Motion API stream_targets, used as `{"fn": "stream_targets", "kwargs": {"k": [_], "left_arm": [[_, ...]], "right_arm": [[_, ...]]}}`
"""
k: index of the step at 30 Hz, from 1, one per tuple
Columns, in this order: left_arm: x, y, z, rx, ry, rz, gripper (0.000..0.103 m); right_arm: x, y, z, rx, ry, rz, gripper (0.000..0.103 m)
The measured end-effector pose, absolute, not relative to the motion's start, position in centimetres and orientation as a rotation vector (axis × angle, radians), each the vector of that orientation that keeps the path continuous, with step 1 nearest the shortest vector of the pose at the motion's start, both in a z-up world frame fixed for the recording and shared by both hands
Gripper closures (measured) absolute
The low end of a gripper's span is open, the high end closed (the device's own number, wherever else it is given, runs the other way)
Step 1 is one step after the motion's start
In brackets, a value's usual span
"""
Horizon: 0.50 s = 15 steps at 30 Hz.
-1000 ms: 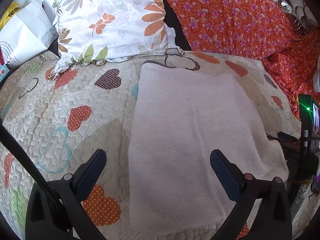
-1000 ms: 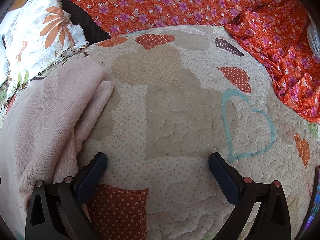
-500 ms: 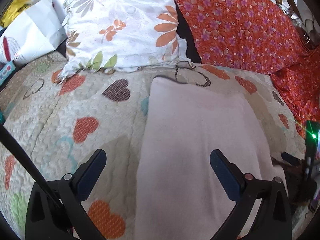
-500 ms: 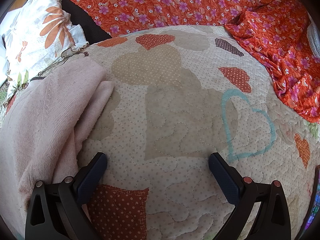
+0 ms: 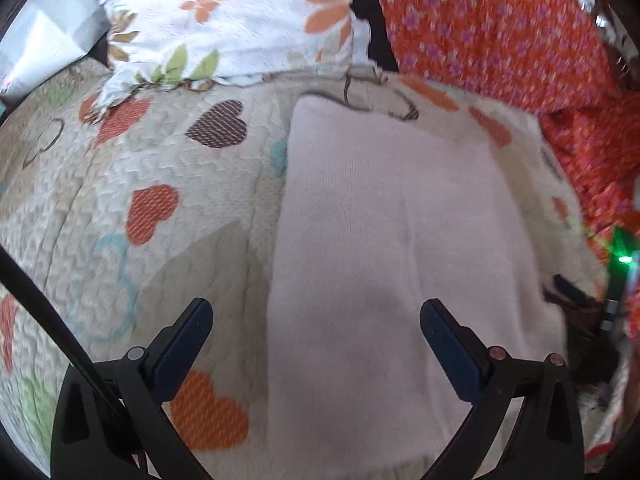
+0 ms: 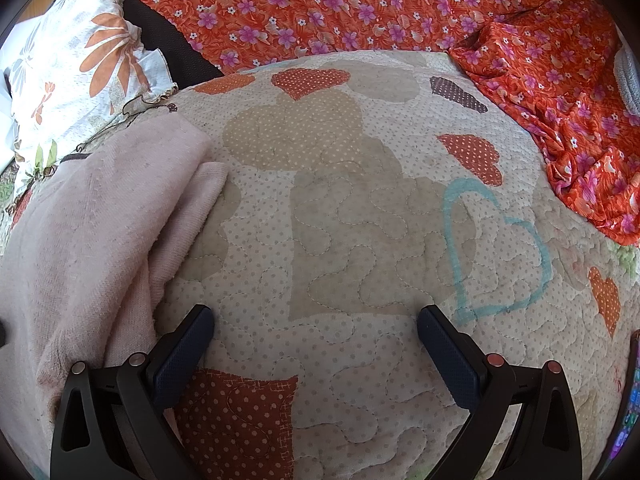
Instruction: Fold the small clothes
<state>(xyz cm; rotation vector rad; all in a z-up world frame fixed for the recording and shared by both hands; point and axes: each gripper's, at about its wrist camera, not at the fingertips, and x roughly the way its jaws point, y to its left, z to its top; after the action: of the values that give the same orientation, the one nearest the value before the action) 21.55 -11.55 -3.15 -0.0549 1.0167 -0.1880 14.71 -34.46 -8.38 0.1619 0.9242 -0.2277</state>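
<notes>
Hovering wide-fingered, left gripper [image 5: 316, 332] and right gripper [image 6: 316, 332] hold nothing; the pink garment [image 5: 400, 248], seemingly part-folded, could bunch if grabbed off-edge

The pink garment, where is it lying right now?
The pink garment lies flat on the heart quilt, below the flowered pillow; in the right wrist view it fills the left side.

No legible text, labels, brands or numbers in either view — quilt [image 6: 360, 240] shows only heart patches, pillow [image 5: 224, 20] and orange cloth [image 6: 360, 4] only floral print; left view motion-blurred.
</notes>
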Motion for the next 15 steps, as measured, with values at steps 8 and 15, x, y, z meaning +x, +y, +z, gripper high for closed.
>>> {"fn": "stream_targets", "kwargs": {"k": [8, 15], "left_arm": [[20.6, -10.8, -3.7, -0.102, 1.014, -0.179, 0.000], [20.1, -10.2, -2.7, -0.125, 0.973, -0.181, 0.000]], "right_arm": [[14.7, -34.5, -8.4, 0.163, 0.924, -0.227, 0.000], [14.7, -34.5, -8.5, 0.162, 0.924, -0.228, 0.000]]}}
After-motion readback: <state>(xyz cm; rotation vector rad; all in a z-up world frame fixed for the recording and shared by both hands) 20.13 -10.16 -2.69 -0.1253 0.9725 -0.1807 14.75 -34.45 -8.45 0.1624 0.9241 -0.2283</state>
